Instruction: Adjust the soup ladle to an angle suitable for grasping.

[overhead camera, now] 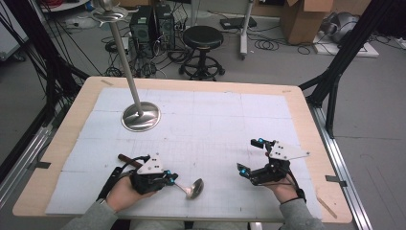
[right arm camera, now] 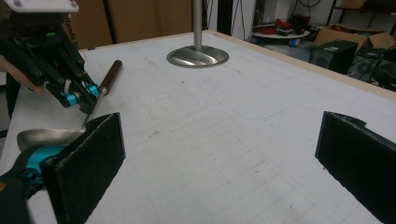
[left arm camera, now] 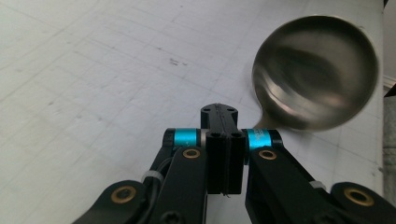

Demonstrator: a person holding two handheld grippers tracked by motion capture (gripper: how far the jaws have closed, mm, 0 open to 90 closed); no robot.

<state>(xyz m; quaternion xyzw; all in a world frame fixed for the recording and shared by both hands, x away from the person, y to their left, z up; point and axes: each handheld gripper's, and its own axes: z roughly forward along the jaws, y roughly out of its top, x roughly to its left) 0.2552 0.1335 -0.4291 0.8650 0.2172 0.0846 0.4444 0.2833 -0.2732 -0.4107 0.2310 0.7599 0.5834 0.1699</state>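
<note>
Tabletop (overhead camera: 201, 124) first: a white gridded mat on a pale wooden board, and on its far left the round steel base of a stand (overhead camera: 140, 116) whose pole rises toward a hooked top. Nearer me, I have both hands at the front edge. My right gripper (overhead camera: 248, 158) sits on the right side of the mat with its jaws spread wide and nothing between them; its own view shows two black pads well apart over bare mat. My left gripper (overhead camera: 173, 179) is clenched on the slim shaft of a ladle (overhead camera: 194, 188), just behind the bowl. From above, the steel bowl lies on or just over the mat at the front centre, while the brown wooden handle (overhead camera: 128, 159) pokes out behind the gripper toward the left. The left gripper view shows the jaws pressed together with the shiny bowl just beyond them.

My worry is the grip point: the shaft is thin and smooth, and the ladle is held far from its handle end. A quick lift or turn could let it pivot or slide out of the jaws.
</note>
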